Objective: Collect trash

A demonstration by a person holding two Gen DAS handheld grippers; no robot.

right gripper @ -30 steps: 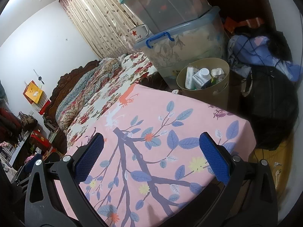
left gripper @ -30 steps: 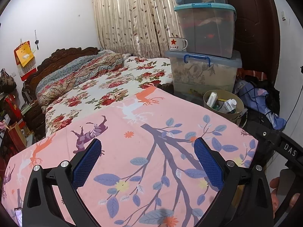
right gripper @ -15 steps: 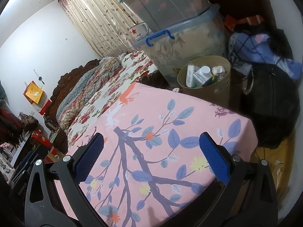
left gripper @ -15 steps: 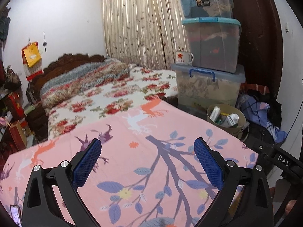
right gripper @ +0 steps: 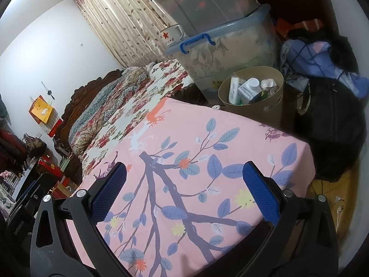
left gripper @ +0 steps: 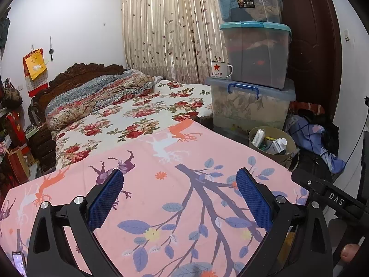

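Nearest, the left tongs (left gripper: 180,198) stand wide apart with nothing between the blue pads, above a surface (left gripper: 161,198) covered in a pink cloth printed with leaves and deer. The right tongs (right gripper: 184,189) gape just as wide and empty over the same cloth, close to its right corner.

Just past the far edge of the surface stands a round tan trash bin (right gripper: 272,110), upright with its mouth open to the ceiling. In it, a white tube (right gripper: 233,87) stands on end, long axis nearly vertical; a white capped bottle (right gripper: 249,87) leans beside it, cap up, next to some crumpled paper (right gripper: 267,83).

Behind the bin rise stacked plastic storage boxes (left gripper: 251,106), a red-star enamel mug (left gripper: 221,69) on the lowest lid. Left lies the floral bed (left gripper: 138,115).
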